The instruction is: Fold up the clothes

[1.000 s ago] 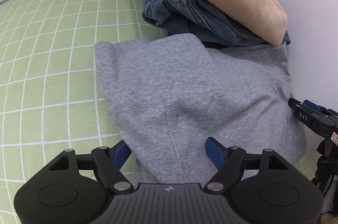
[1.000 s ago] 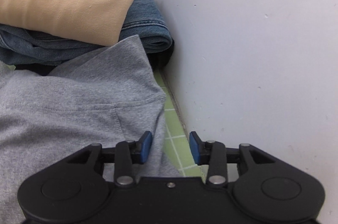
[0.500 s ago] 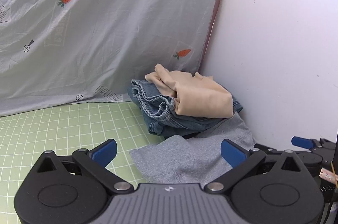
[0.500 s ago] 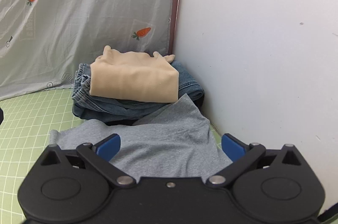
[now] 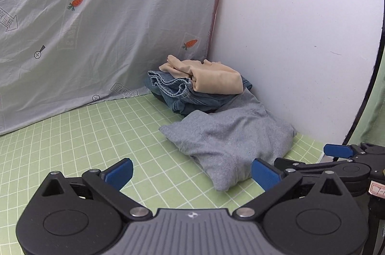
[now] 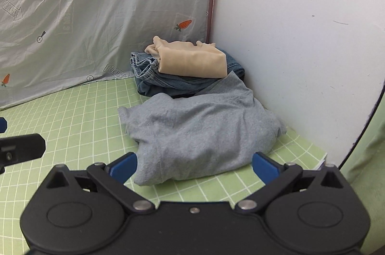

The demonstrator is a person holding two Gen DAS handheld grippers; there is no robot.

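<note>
Nearest the cameras, the left hand-held gripper [image 5: 191,169] and the right hand-held gripper [image 6: 195,164] each stand spread wide and released; their jaws have just been opening, and nothing is between the blue pads of either one. Both hang above the green gridded worktop [image 5: 79,139], with the right one's blue-tipped finger also showing at the right edge of the left view. Just beyond the fingers lies the grey garment [image 6: 202,129], folded into a loose, lumpy bundle that rests on the worktop close to the white wall [image 6: 300,26], untouched by either tool. Behind it, its far edge leaning up against them, sit the folded blue jeans [image 6: 154,79], and on top of the jeans lies a folded beige garment [image 6: 192,62]. That makes three pieces of clothing in all: one grey, one denim, one beige, two of them stacked in the corner. No box, basket or other container shows in either view. Farthest back, a pale grey sheet [image 5: 96,26] printed with small carrots and arrow labels hangs down to the worktop, meeting the wall at the corner.
</note>
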